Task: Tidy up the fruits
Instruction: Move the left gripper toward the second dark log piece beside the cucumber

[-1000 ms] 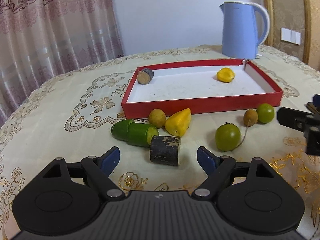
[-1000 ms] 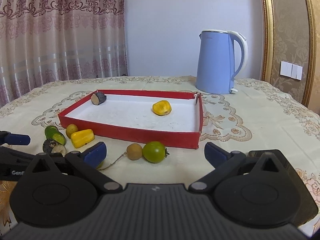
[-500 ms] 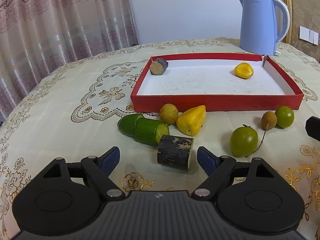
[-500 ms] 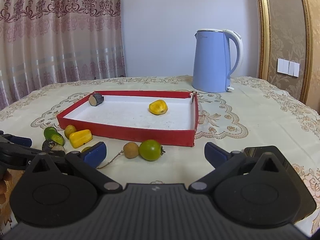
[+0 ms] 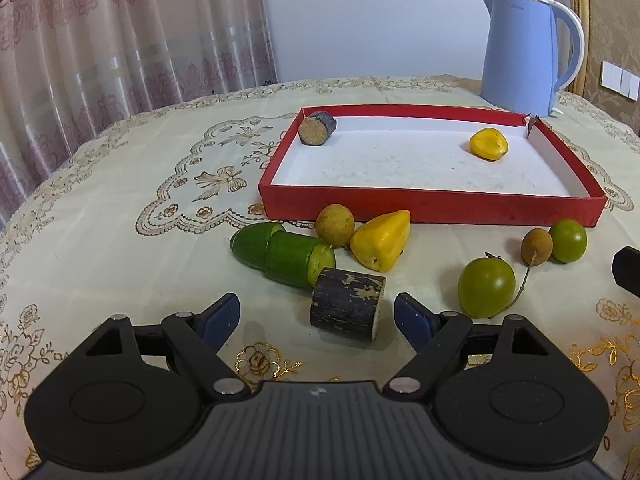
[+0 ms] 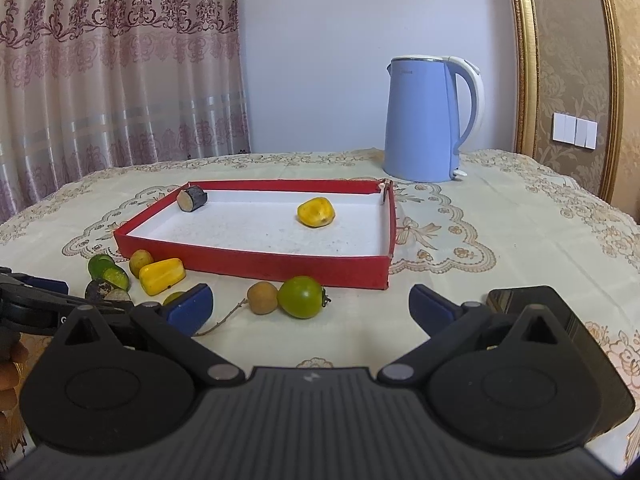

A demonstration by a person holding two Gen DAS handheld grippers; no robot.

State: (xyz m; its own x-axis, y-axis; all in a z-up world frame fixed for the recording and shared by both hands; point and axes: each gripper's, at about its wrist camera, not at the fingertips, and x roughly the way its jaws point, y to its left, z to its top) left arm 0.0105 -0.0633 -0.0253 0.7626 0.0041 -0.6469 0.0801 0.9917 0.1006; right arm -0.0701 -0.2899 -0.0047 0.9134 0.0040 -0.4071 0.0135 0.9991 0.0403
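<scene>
A red tray [image 5: 432, 210] [image 6: 256, 266] holds a dark sugarcane piece [image 5: 317, 128] and a yellow fruit [image 5: 488, 144]. In front of it on the cloth lie two green cucumber pieces [image 5: 280, 254], a brown round fruit [image 5: 335, 220], a yellow fruit [image 5: 381, 240], a dark sugarcane piece [image 5: 347, 309], green fruits [image 5: 486, 287] [image 5: 568, 240] and a longan [image 5: 537, 242]. My left gripper [image 5: 317, 315] is open, with the near sugarcane piece between its fingers, untouched. My right gripper [image 6: 310, 308] is open and empty, just before a longan [image 6: 262, 298] and green fruit [image 6: 301, 297].
A blue kettle [image 5: 524, 50] [image 6: 430, 118] stands behind the tray at the right. A dark phone-like object [image 6: 520, 300] lies by my right finger. The left gripper's arm [image 6: 36, 302] shows at the right wrist view's left edge. Curtains hang behind the table.
The left gripper has turned and slid left, so the sugarcane piece now sits nearer its right finger. The right gripper has drifted slightly back and right.
</scene>
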